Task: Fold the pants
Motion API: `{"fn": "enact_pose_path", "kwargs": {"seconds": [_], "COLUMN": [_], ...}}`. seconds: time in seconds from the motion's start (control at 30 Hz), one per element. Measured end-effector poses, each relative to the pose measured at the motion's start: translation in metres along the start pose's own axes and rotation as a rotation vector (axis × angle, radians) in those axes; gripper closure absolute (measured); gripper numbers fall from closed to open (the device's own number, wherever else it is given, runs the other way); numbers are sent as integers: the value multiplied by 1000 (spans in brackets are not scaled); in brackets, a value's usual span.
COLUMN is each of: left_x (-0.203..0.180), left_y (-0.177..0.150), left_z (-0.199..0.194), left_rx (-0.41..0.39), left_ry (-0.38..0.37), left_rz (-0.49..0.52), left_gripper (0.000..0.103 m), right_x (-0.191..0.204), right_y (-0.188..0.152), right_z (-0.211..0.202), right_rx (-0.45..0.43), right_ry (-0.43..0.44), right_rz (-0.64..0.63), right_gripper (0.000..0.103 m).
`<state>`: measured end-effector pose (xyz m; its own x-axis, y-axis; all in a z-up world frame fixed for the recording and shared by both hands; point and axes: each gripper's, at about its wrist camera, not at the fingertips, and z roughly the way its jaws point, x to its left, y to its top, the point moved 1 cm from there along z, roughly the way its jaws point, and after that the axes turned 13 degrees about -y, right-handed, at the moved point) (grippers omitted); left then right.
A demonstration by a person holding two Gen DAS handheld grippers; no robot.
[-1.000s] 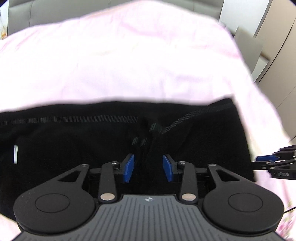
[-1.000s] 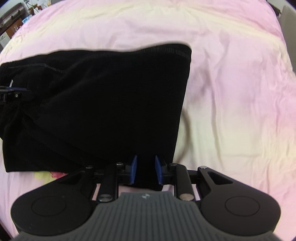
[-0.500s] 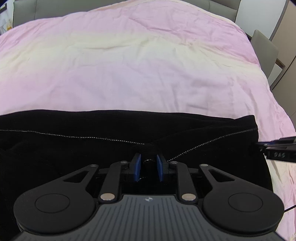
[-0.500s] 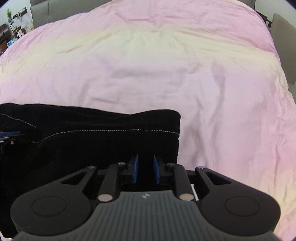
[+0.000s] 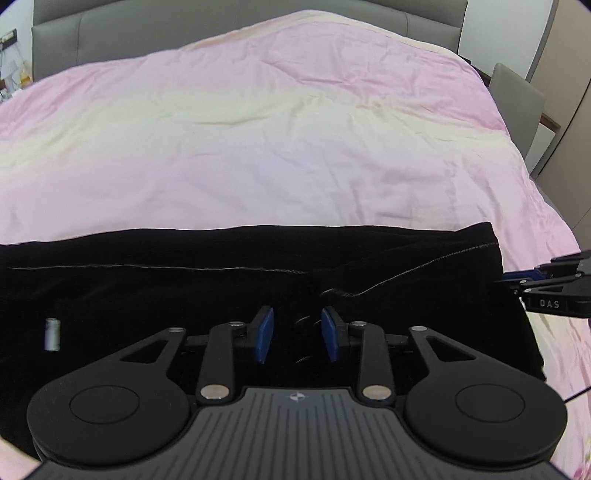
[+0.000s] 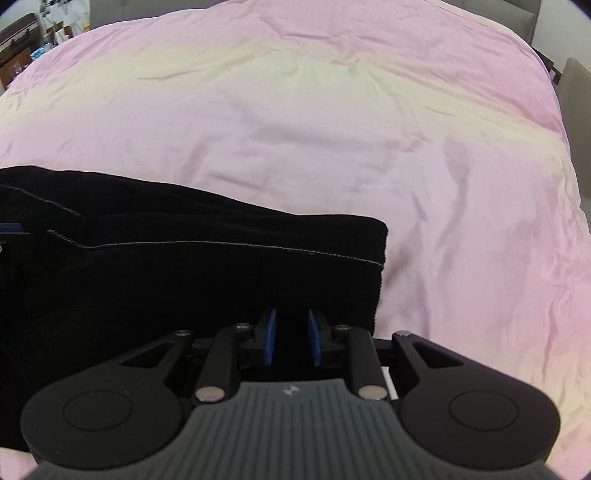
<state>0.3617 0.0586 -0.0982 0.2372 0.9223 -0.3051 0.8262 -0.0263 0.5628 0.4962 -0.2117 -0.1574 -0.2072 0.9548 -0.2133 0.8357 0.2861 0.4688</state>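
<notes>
Black pants (image 5: 184, 288) lie folded in a wide band across the near part of a pink bed cover (image 5: 295, 147). My left gripper (image 5: 297, 338) hovers over their middle seam; its jaws are opening, with fabric below the blue pads but not pinched. At the right end of the pants (image 6: 184, 277) my right gripper (image 6: 292, 341) has its pads close together on the near edge of the black fabric. That right gripper (image 5: 546, 284) also shows at the right edge of the left wrist view. A blue pad of the left gripper (image 6: 11, 229) peeks in at the left.
The pink bed cover (image 6: 332, 129) stretches far beyond the pants. A grey headboard (image 5: 147, 29) closes the far side. A grey chair (image 5: 517, 96) and cupboards stand at the right. A small white tag (image 5: 52, 334) lies on the pants at the left.
The pants now sit lower in both views with a stitched hem on top. The left jaws closed on a fold at the seam, then spread apart again. The right grip kept its hold.
</notes>
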Motion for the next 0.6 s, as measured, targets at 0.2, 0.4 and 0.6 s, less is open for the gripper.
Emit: {"fn": "enact_pose_path", "kwargs": {"seconds": [0.2,0.4,0.6], "left_x": [61,134,196], "left_y": [-17,-46,-87], "left_z": [-83,-137,-150], "left_rx": [-9,-51,-96], "left_ry": [61,117,94], "left_rz": [-128,-313,-525], "left_gripper": [58,46,38], "right_x": [41,92,138], "right_y": [-4,-4,0], "right_z": [-41,-61,-63], "right_rx": [-34,-57,-73], "right_ry": [78,170,216], "right_rz": [-122,-282,-492], "right_gripper": [87,87,87]}}
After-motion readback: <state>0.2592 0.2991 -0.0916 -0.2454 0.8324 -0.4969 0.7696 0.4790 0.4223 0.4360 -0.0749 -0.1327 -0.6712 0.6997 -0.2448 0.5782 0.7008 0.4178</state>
